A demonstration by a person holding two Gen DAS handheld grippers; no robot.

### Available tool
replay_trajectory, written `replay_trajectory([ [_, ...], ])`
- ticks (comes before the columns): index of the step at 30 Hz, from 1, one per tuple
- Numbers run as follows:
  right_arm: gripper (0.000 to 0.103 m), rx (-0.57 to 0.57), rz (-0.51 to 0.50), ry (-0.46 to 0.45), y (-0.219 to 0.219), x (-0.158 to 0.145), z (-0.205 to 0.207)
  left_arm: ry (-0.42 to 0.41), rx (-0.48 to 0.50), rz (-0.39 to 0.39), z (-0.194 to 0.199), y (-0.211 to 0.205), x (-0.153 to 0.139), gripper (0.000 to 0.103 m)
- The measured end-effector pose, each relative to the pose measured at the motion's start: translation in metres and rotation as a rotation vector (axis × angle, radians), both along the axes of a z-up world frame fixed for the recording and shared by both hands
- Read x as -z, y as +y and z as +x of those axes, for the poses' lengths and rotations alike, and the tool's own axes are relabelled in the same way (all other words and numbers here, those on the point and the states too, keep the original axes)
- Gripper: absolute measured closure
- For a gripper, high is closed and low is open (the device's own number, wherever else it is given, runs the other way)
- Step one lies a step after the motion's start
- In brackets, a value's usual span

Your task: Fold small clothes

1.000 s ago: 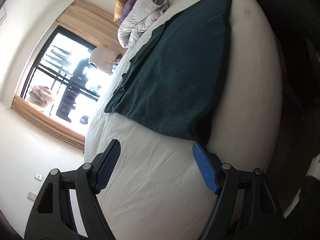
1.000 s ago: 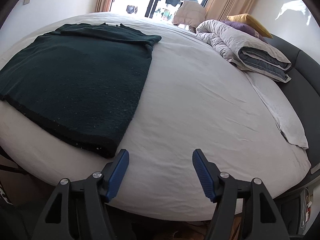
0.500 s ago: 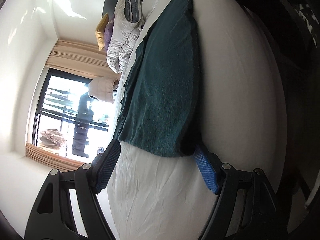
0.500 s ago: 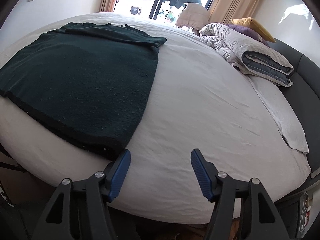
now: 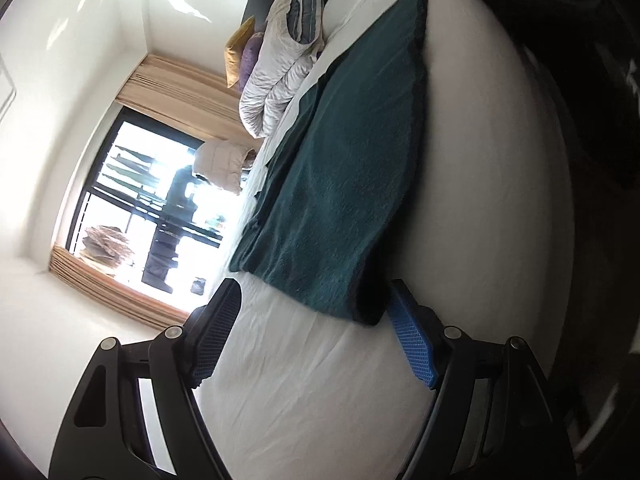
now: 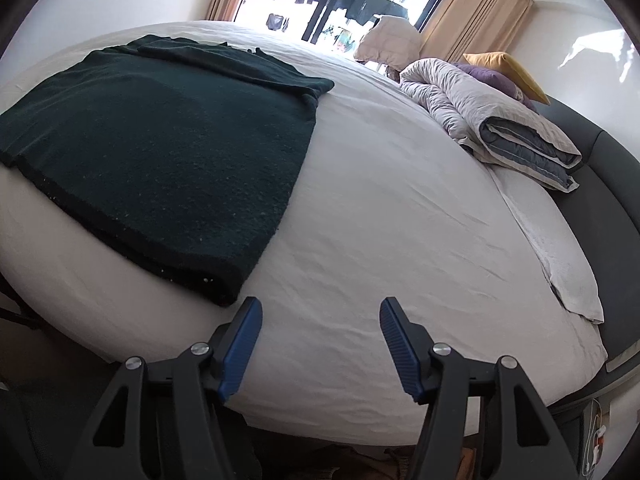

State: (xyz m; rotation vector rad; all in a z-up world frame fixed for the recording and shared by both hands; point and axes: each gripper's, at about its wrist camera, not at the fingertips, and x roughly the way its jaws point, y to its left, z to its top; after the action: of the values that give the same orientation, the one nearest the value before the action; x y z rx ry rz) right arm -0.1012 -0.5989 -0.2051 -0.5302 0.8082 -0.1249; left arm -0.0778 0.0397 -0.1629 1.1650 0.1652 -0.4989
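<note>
Dark green knit sweater [image 6: 160,152] lies flat on the white bed sheet [image 6: 400,220], hem at the near edge. Looks soft, floppy, fairly thick; I'd pinch the hem corners. Left gripper [image 5: 316,336] wide, corner just inside, not pressed. Right gripper [image 6: 320,340] apart, closing slightly, empty, just beside the other corner.

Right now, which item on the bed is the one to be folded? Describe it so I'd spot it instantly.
Start from the big round bed with the white sheet. The dark green knitted garment lies spread flat on its near left part, one corner by the mattress edge. The pale quilt and the yellow and purple cushions are piled at the far right; this is the only dark, flat piece.
</note>
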Motion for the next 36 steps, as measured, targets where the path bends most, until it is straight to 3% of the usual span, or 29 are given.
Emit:
replay_trajectory([
  [3,0.039,0.003,0.003,-0.002,0.001,0.001,0.000,0.013,0.086,0.039,-0.031,-0.017,0.011,0.029],
  [5,0.039,0.003,0.002,-0.003,0.003,0.000,0.001,-0.022,0.058,0.065,-0.035,-0.023,0.023,0.027],
  [8,0.039,-0.011,-0.008,-0.002,0.008,-0.001,0.001,-0.026,0.015,0.035,-0.025,-0.027,0.017,0.013],
  [12,0.039,-0.005,0.001,-0.010,0.009,-0.002,0.001,-0.074,0.017,0.084,-0.026,-0.024,0.014,0.013],
  [18,0.039,0.002,0.023,-0.013,0.012,-0.001,0.004,-0.072,-0.028,0.098,-0.008,-0.018,0.013,0.013],
  [23,0.039,-0.005,0.026,-0.021,0.014,-0.002,0.006,-0.116,-0.077,0.099,0.006,-0.024,0.012,0.013],
  [25,0.039,-0.014,0.016,-0.022,0.017,-0.002,0.006,-0.132,-0.065,0.114,0.007,-0.027,0.015,0.017],
  [26,0.039,-0.019,0.009,-0.025,0.019,-0.003,0.004,-0.140,-0.049,0.127,0.006,-0.029,0.017,0.025],
  [27,0.039,-0.029,0.002,-0.029,0.022,-0.004,0.003,-0.136,-0.037,0.139,-0.002,-0.029,0.020,0.042],
  [28,0.040,-0.047,-0.010,-0.038,0.026,-0.007,0.000,-0.128,-0.029,0.149,-0.004,-0.030,0.023,0.052],
  [29,0.040,-0.074,-0.030,-0.052,0.032,-0.010,-0.004,-0.121,-0.029,0.157,-0.004,-0.031,0.026,0.070],
  [32,0.040,-0.184,-0.121,-0.058,0.057,-0.011,-0.021,-0.082,-0.051,0.136,-0.001,-0.032,0.029,0.080],
  [36,0.040,-0.331,-0.305,-0.026,0.085,0.006,-0.038,-0.069,-0.066,0.107,0.003,-0.035,0.025,0.080],
])
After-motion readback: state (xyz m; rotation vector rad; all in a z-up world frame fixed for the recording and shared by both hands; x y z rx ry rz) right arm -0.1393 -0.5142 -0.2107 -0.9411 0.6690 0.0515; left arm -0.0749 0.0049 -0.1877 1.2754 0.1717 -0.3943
